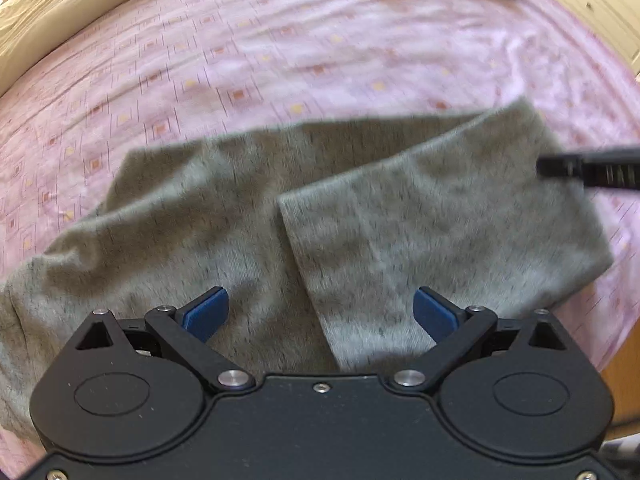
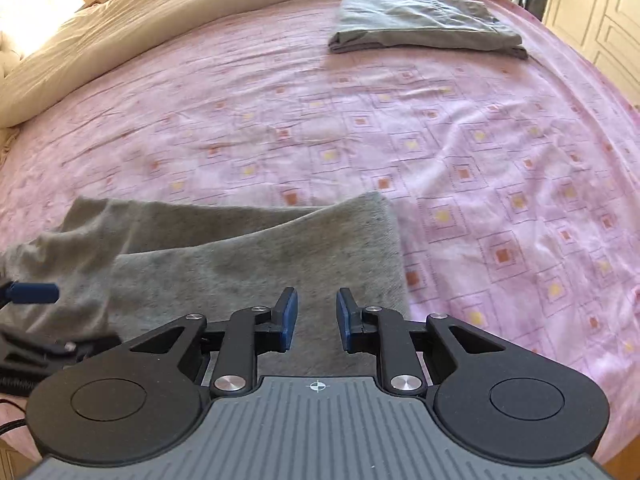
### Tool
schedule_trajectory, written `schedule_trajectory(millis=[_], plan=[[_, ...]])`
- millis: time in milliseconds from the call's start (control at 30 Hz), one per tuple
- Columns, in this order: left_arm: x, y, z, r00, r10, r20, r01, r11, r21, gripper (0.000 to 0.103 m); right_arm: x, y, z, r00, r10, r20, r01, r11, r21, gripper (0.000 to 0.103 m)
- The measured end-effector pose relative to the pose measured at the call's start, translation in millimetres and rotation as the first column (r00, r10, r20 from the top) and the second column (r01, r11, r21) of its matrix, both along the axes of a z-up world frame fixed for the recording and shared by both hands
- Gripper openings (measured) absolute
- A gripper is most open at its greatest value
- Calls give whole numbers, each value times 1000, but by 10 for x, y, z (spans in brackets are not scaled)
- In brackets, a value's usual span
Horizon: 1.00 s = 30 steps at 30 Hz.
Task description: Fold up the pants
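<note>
Grey knit pants (image 1: 240,216) lie flat on the pink patterned bedsheet (image 1: 280,60), with one end folded back over the rest (image 1: 440,208). My left gripper (image 1: 320,308) hovers over them, its blue pads wide open with nothing between. A black finger (image 1: 588,172) of the right gripper reaches in over the folded end's right edge. In the right wrist view the pants (image 2: 256,256) lie under my right gripper (image 2: 317,316). Its pads stand a narrow gap apart and hold no cloth. One blue pad (image 2: 34,293) of the left gripper shows at the left edge.
A folded grey garment (image 2: 428,26) lies at the far side of the bed. A beige duvet (image 2: 120,32) is bunched along the far left. Cream wardrobe doors (image 2: 600,20) stand beyond the bed's right side. Wooden floor (image 1: 624,368) shows past the near right edge.
</note>
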<state>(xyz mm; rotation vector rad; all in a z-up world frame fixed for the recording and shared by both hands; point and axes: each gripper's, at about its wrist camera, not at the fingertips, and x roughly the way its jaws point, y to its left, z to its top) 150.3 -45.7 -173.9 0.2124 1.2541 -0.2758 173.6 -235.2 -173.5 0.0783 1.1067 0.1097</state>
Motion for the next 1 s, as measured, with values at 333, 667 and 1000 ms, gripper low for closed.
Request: schedule_trajectory(millis=[333,667,1000], plan=[[73,160,-376,971,194,-136,-202,978,-46,103,192,-142,-390,989,104,-108,-111,992,-54,22],[-31,102,-361,960,265,-91,-269,962,-38,103,136,-225,-392,996,61,-63,-58,997,44,40],[135,159,-302,938,295,-181,-303,953,-18,102,188,-103,-388,984,148,-104,-147,989,19,53]])
